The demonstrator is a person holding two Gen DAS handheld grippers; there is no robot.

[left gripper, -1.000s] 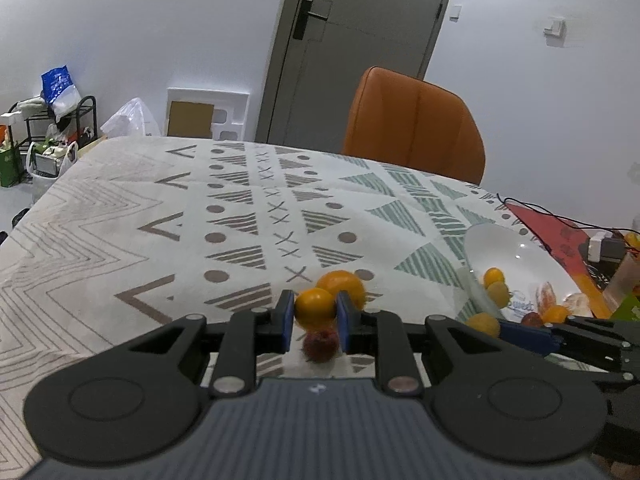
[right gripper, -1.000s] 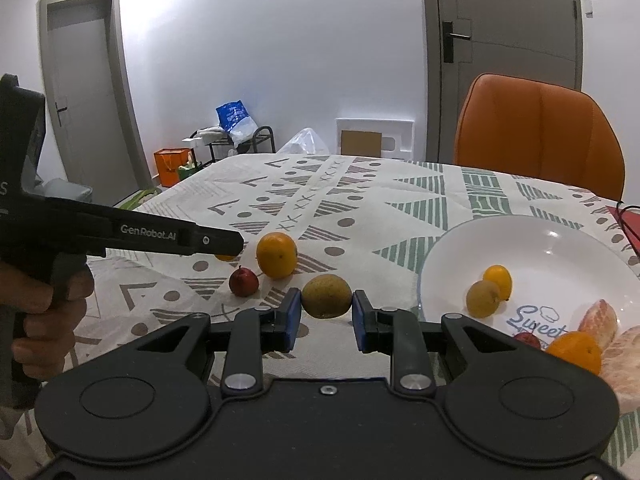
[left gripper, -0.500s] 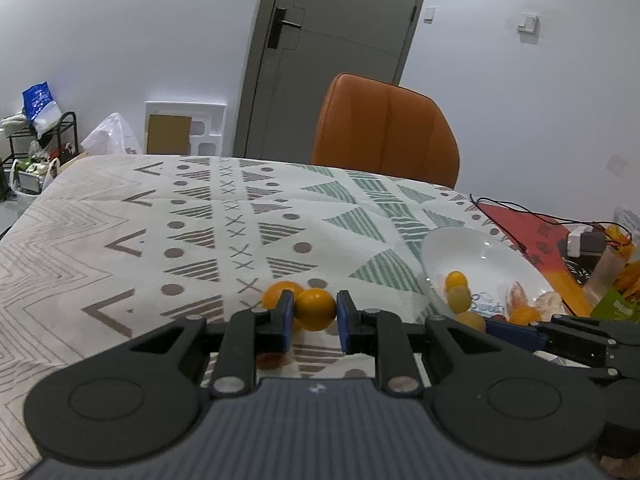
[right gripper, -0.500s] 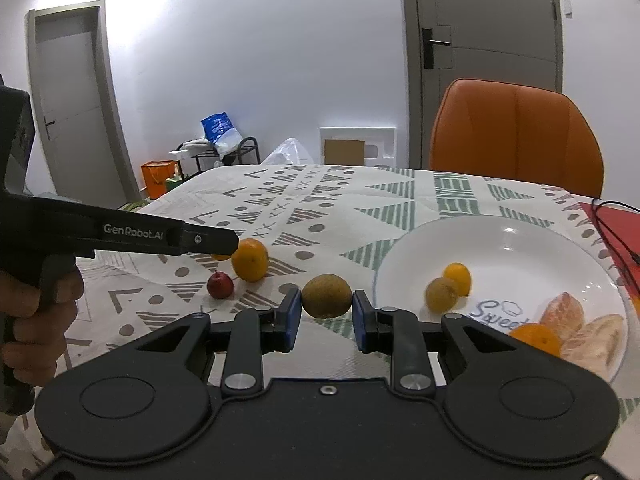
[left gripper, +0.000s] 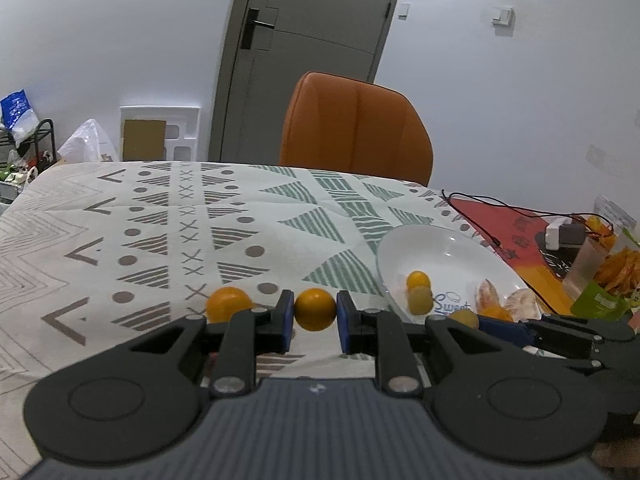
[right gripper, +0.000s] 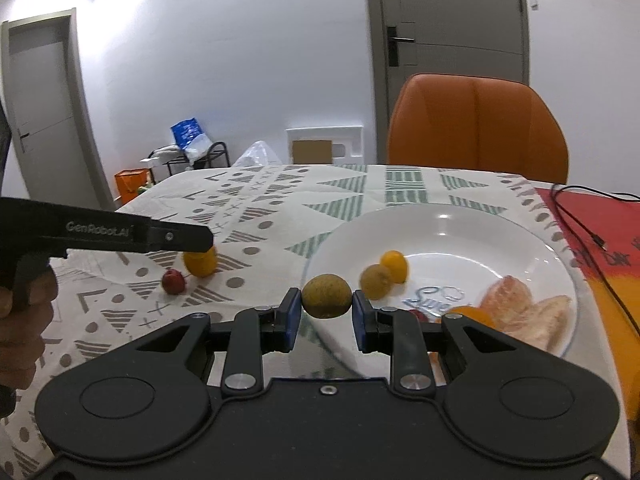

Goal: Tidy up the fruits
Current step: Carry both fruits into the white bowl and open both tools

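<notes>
Currently, both hand-held tools carry one fruit each, lifted clear of the surface (left gripper: 168, 216), presumably for transfer to the plate (right gripper: 472, 224)

- Left gripper (left gripper: 312, 316): jaws clenched on a small orange fruit (left gripper: 315, 309), pinched across its middle between the blue pads, a hold that keeps a round thing from rolling out. It hangs above the patterned cloth, left of the plate and not yet over it
- Right gripper (right gripper: 326, 312): jaws clenched on a brown kiwi (right gripper: 327, 295), held the same way, at the plate's near left rim, so release looks close
- White plate, right side of the surface, serves as the collecting spot. Counted in it from the right wrist view: one small orange citrus (right gripper: 394, 266), one dull yellow-brown round fruit (right gripper: 376, 281) touching it, two peeled pale citrus pieces (right gripper: 520, 312) side by side, one orange fruit (right gripper: 466, 314) partly behind the gripper, and one small red fruit, mostly hidden. Six items, the last two uncertain in kind
- Loose on the cloth, well left of the plate: one larger orange (right gripper: 200, 262) and one small red fruit (right gripper: 173, 281) just beside it. Two items left to gather, by my judgement
- Totals: two grippers, two fruits held, two waiting, about six plated
- Bystanders: one orange chair (left gripper: 356, 128) behind the surface, one red mat (right gripper: 592, 220) with a black cable at the far right
</notes>
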